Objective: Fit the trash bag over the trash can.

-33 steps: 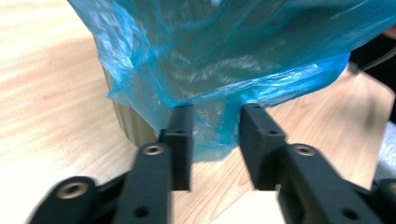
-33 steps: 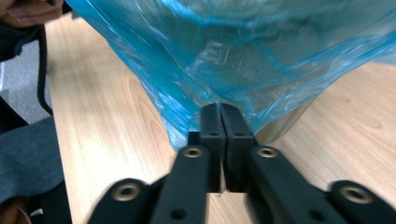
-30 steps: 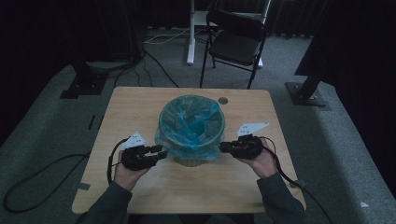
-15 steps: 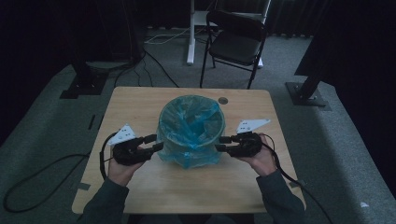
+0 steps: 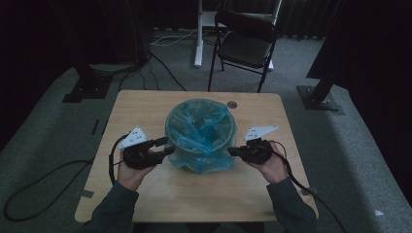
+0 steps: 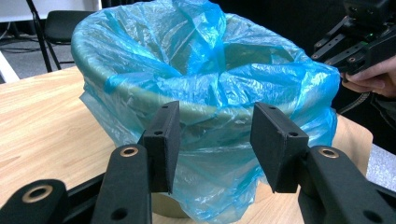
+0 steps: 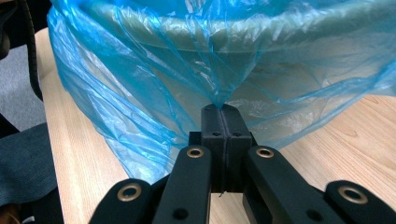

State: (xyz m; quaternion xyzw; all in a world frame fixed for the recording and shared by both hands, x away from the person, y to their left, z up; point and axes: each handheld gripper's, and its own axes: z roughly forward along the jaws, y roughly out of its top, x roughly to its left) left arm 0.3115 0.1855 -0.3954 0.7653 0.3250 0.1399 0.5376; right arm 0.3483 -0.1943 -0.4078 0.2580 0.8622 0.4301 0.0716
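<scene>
**Right jaws pinch bag film; left jaws wide, empty**

Near table edge: left gripper stands with jaws spread wide, just opened further, nothing between them, tips just beside the blue bag. Right gripper has just closed, jaws pressed together on a fold of bag film. Bag lines the green bin, mid-table. Beyond: black chair on grey floor.

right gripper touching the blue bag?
Touching. The right gripper view shows the right gripper with its jaws closed together, pinching a fold of the blue bag that pulls taut from the pinch, over the side of the bin.
</scene>
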